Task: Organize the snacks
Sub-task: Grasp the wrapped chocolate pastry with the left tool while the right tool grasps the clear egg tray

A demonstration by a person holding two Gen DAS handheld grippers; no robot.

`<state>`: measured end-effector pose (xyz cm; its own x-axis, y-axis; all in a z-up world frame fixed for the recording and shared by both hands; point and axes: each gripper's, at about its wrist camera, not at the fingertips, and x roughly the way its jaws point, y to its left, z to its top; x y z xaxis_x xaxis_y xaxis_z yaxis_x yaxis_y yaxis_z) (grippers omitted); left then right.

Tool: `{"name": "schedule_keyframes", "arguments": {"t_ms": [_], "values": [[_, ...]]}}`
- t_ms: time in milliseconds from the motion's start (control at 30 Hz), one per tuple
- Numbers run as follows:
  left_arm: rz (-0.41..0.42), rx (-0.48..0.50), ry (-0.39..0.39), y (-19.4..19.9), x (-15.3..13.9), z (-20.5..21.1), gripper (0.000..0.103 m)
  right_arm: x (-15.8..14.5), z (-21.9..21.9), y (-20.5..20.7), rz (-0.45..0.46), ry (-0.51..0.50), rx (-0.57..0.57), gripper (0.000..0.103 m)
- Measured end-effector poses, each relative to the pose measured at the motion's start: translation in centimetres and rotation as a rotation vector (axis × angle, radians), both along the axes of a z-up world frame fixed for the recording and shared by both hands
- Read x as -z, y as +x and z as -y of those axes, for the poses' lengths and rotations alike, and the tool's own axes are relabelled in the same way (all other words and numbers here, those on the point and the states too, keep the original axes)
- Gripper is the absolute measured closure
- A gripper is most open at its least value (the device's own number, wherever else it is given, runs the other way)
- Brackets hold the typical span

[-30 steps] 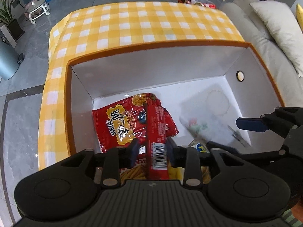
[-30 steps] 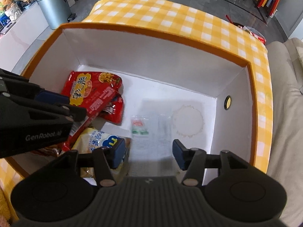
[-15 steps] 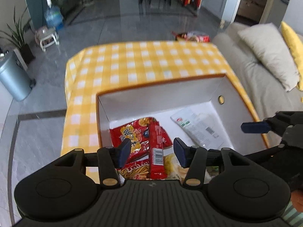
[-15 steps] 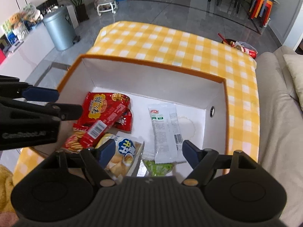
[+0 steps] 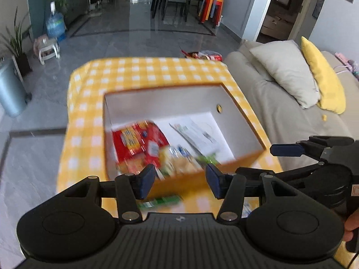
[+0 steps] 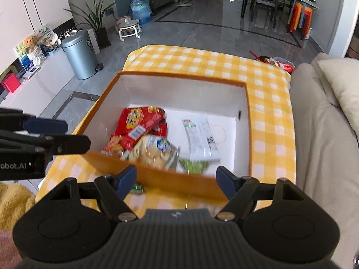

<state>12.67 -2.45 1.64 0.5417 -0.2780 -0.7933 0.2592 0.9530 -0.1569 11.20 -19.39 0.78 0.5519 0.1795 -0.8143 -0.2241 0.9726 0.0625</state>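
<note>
Left gripper [image 5: 180, 180]: jaws spread wide, nothing between them; held above the near edge of the box, near wall showing in the gap. Also seen at the left edge of the right wrist view [image 6: 56, 134].

Right gripper [image 6: 176, 180]: jaws spread wide, empty; held over the near wall of the box. Its fingers also show at the right edge of the left wrist view [image 5: 289, 150].

Box [image 6: 179, 89]: orange outside, white inside, open top, standing on the tabletop [image 6: 202, 62], which is covered with a yellow-and-white check cloth.

Contents of box, all lying on its floor:
- Red snack bag [image 6: 134, 118], left side, yellow label panel up; blurred in the left wrist view [image 5: 130, 139].
- Red wrapper with barcode [image 6: 141, 130], lying slantwise across the red bag.
- Orange-red packet [image 6: 113, 145], near left corner, partly under the others.
- Pale biscuit pack with blue mark [image 6: 154, 149], near middle, touching the red items.
- White flat packet [image 6: 200, 134], right of middle, lengthwise near to far, barcode at its near end.
- Green packet [image 6: 194, 164], at the near wall, just beside the white packet's near end.

Outside the box: a small green item [image 6: 137, 188] on the tabletop against the near wall; blurred, kind cannot be told.

Surroundings: grey sofa [image 5: 280, 112] on the right with a grey cushion [image 5: 285, 71] and a yellow cushion [image 5: 323, 76]; metal bin [image 6: 79, 55] on the floor, far left.
</note>
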Motion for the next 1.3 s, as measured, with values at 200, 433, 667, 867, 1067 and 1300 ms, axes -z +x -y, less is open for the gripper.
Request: {"name": "schedule_keyframes", "arguments": {"t_ms": [200,433,667,867,1067,1300], "values": [[-0.094,0.004,-0.044,-3.0,3.0,1.0,0.042,2.5,1.9,-4.8,-0.005,0.029,0.084,0.028],[-0.184,0.011,-0.055,-5.6,7.3,2.8,0.042,6.3,4.0,-7.5,-0.016,0.018,0.188,0.031],[-0.243,0.027,-0.051,-6.2,11.0,4.7,0.042,9.1,5.8,-8.6,-0.037,0.036,0.254,0.036],[-0.261,0.000,-0.059,-6.5,13.2,5.5,0.042,10.3,6.9,-8.2,-0.047,0.104,0.271,0.036],[-0.283,-0.032,-0.077,-5.9,14.6,5.6,0.042,11.3,6.9,-7.2,-0.039,0.133,0.249,0.036],[-0.269,-0.049,-0.132,-5.2,14.9,5.7,0.047,12.3,6.6,-6.0,-0.004,0.157,0.242,0.032]]}}
